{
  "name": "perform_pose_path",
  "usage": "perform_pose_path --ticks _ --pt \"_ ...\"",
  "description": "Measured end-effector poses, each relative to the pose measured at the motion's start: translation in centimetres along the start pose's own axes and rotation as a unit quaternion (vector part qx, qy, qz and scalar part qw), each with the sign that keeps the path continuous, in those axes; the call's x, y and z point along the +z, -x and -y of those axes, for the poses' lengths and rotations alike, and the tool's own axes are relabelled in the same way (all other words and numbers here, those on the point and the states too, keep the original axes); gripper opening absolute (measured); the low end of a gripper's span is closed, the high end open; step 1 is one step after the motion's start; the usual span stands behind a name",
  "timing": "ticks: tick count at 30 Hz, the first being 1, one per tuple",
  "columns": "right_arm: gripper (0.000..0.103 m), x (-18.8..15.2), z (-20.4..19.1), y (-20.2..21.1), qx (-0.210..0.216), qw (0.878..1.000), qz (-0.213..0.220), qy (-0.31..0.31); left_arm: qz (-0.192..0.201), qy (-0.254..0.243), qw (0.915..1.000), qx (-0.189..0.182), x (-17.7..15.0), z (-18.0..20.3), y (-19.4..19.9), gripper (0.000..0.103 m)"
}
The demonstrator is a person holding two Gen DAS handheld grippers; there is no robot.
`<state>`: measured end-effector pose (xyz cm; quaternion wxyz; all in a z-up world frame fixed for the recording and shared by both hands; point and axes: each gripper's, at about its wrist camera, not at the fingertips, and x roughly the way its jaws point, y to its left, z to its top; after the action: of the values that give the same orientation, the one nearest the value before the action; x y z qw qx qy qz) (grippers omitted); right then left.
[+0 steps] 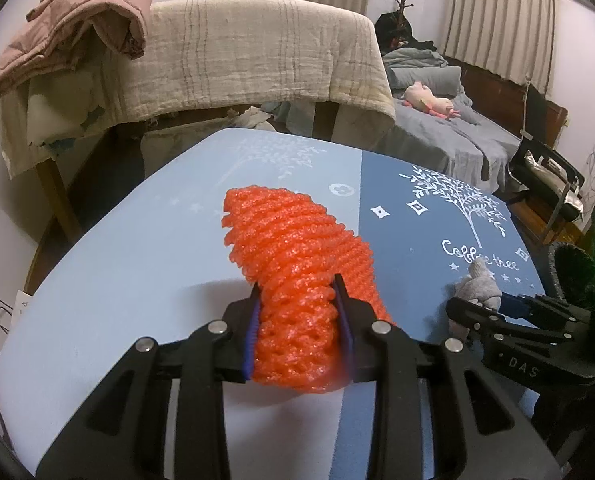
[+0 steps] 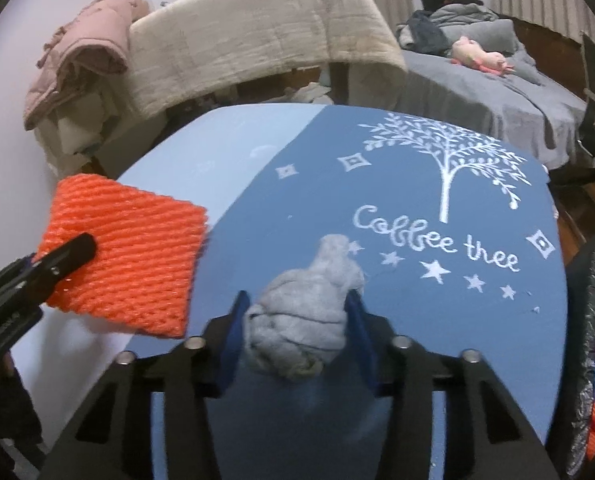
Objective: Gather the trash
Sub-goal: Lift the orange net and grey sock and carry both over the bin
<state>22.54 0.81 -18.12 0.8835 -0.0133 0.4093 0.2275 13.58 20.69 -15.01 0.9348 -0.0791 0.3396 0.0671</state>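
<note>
- Left gripper (image 1: 297, 292): fingers clamped on the near end of the orange foam net sleeve (image 1: 293, 256); the mesh bulges out past both blue pads, so the hold looks firm. The far end of the sleeve juts forward over the pale left half of the table (image 1: 117, 264), apparently lifted clear of it, judging by the shadow beneath
- Right gripper (image 2: 297, 300): fingers set on either side of the grey crumpled wad (image 2: 305, 312), which looks like tissue or cloth. The blue pads touch its flanks and the wad fills the gap, so it reads as gripped. It lies on the dark blue right half of the table, just near of the "Coffee tree" lettering (image 2: 437, 240); whether it has left the surface cannot be told
- Trash bin (image 2: 589, 320): dark-lined, at the right edge beside the table, with orange mesh and something blue already inside. This is the likely reason both pieces are held at once: one trip to the right would carry them over the rim
- Background: a draped beige cloth (image 1: 257, 52), a pink jacket (image 1: 77, 20) and a bed (image 1: 457, 136) stand beyond the far edge and play no part
</note>
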Motion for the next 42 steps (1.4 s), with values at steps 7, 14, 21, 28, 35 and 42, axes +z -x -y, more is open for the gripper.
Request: perform_pose_path --ticks 7,14,21,28,35,42 --pt "0.042 0.6 0.5 2.6 0.011 1.000 0.025 -0.005 0.007 -0.007 0.9999 -0.010 0.3 1.1 0.9 0.031" --pt "0.042 1.3 1.9 6.4 0.005 0.998 0.054 -0.008 0.020 -0.018 0.9993 -0.026 1.0 3.6 2.3 0.031" --pt "0.042 1.6 2.7 10.2 -0.004 0.996 0.083 0.011 0.032 -0.034 0.9980 -0.043 1.7 6.8 3.9 0.031" --pt "0.042 1.8 3.8 14.0 -0.004 0.994 0.111 0.014 0.049 -0.052 0.9952 -0.067 2.2 9.9 6.1 0.031" --pt "0.042 1.6 4.8 17.1 -0.007 0.991 0.133 0.009 0.056 -0.065 0.9930 -0.082 2.7 12.2 7.8 0.031" --pt "0.042 1.2 6.0 19.9 -0.019 0.988 0.152 0.003 0.065 -0.078 0.9903 -0.094 2.9 14.2 9.5 0.031"
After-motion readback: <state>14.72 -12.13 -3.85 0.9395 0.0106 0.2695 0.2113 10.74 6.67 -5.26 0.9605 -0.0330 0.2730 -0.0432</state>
